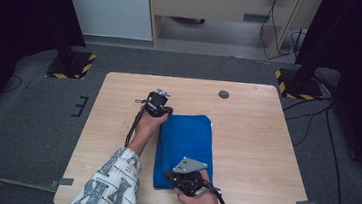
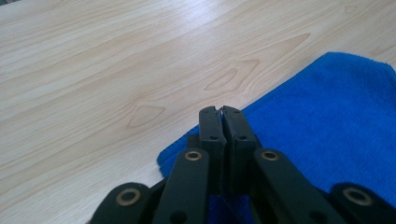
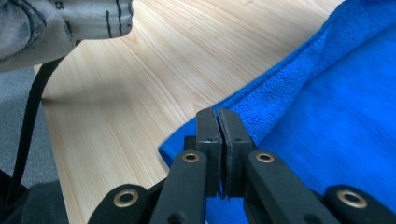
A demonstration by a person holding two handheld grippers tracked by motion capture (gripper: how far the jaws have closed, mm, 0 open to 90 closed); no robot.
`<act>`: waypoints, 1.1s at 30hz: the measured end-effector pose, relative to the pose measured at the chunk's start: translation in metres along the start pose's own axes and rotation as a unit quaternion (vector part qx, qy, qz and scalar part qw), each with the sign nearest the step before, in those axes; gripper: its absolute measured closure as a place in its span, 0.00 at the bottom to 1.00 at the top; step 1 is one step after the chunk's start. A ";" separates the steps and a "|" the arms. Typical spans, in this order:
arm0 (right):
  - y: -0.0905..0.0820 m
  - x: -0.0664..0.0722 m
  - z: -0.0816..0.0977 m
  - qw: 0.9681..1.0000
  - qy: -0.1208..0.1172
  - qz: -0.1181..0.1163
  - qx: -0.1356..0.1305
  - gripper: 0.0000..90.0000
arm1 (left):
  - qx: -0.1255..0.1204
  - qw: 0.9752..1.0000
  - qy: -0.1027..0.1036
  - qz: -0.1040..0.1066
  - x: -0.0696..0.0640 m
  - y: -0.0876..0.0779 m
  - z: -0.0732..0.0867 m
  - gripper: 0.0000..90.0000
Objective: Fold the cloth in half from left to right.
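- On the pale wooden table [image 1: 246,138] lies a blue towel [image 1: 184,147], folded into a long rectangle that runs from near the person's edge toward the middle of the tabletop.
- At the towel's far left corner sits the left gripper [image 1: 160,111]; at its near left corner, the right gripper [image 1: 181,178]. One gripper at each end of the same long edge, which looks to me like a set-up for carrying that edge across in another fold.
- Left gripper view: the jaws of the left gripper [image 2: 219,112] are pressed together at the towel's [image 2: 327,130] corner, with a sliver of something pale at the very tips. I judge they pinch the cloth (the layer between the pads is too thin to make out clearly).
- Right gripper view: the right gripper [image 3: 218,114] is likewise closed tight over the hem, the towel [image 3: 336,116] spreading away beyond it.
- The cloth is soft terry, with a fine looped nap and a thicker rolled hem; it lies flat and limp.
- The tabletop is smooth, light-grained wood, with a small dark round cap [image 1: 224,94] near its far edge.
- A patterned sleeve [image 1: 110,185] covers the left forearm; a black cable [image 3: 28,121] trails beside it.
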State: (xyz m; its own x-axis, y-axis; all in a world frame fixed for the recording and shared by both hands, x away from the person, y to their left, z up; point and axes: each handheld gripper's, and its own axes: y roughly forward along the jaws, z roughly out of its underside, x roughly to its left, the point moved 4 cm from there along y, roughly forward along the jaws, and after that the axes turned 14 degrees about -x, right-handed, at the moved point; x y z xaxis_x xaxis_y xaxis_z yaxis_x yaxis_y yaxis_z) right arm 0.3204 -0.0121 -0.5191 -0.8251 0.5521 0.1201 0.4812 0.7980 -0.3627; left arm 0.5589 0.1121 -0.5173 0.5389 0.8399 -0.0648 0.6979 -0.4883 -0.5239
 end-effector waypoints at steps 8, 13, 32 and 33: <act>-0.027 -0.020 0.012 1.000 0.005 0.016 0.004 0.98 | -0.011 1.000 -0.008 0.011 -0.022 0.013 -0.012 0.96; -0.036 -0.022 0.012 1.000 0.005 0.018 0.005 0.98 | -0.006 1.000 0.000 0.018 -0.031 0.016 -0.012 0.96; -0.058 -0.028 0.017 1.000 0.006 0.029 0.011 0.98 | -0.001 0.999 0.016 0.035 -0.062 0.037 -0.022 0.96; -0.059 -0.029 0.018 0.999 0.008 0.028 0.013 0.98 | -0.002 0.999 0.016 0.038 -0.065 0.039 -0.023 0.96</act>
State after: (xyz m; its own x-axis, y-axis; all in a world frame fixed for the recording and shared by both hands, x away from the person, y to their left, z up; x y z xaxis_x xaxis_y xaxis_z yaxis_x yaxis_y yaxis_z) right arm 0.3100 -0.0796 -0.5180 -0.7916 0.6004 0.1132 0.5195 0.7590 -0.3925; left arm 0.5619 0.0329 -0.5146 0.6054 0.7922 -0.0775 0.6559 -0.5516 -0.5153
